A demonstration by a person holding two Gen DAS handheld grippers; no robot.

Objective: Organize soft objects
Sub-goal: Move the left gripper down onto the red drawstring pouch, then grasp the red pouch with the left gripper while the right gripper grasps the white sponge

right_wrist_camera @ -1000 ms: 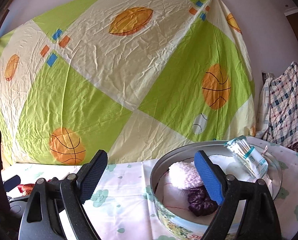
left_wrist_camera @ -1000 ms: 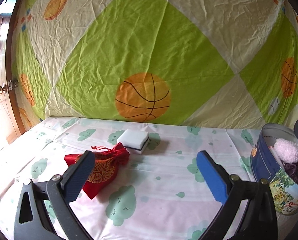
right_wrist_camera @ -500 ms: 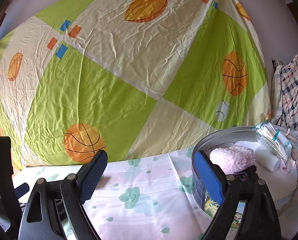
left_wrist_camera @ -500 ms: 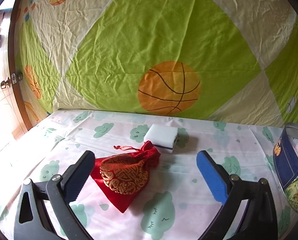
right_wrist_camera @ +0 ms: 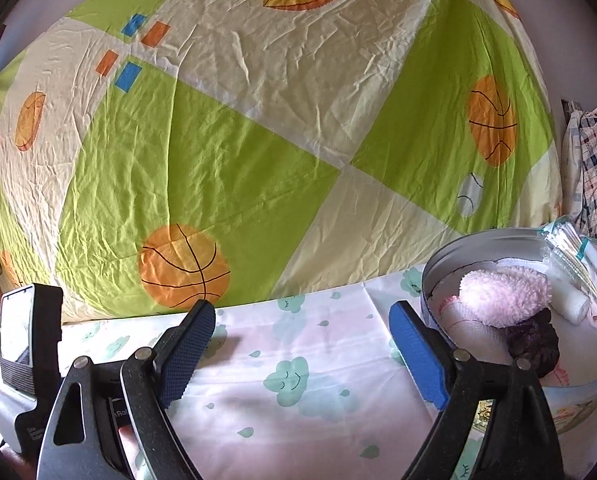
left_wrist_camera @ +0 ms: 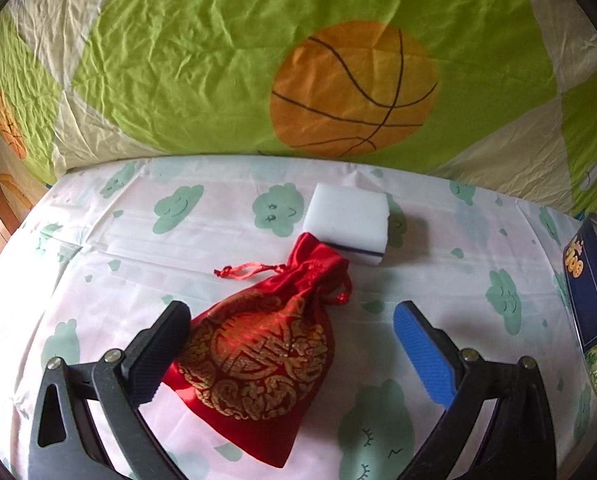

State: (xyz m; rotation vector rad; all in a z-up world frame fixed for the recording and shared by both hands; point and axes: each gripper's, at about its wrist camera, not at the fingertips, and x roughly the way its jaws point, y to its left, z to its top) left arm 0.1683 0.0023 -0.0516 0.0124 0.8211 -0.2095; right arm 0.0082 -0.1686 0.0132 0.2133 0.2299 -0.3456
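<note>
Behind a bed laid with a white sheet printed with green clouds [left_wrist_camera: 226, 240], a crumpled green-and-cream cloth with orange basketballs [left_wrist_camera: 282, 60] is hung. On the sheet, a red satin drawstring pouch with gold embroidery [left_wrist_camera: 258, 352] is seen between the wide-apart fingers of the left gripper [left_wrist_camera: 290, 352], its neck touching a white foam sponge block [left_wrist_camera: 348, 218]. The right gripper [right_wrist_camera: 302, 352] is held with fingers apart and nothing between them, just beside a round metal tin [right_wrist_camera: 450, 256] already holding a fluffy pink plush piece [right_wrist_camera: 502, 296]. The step in hand is judged to be the approach to the pouch; closure on its bulk and carriage to the tin are called for next
</note>
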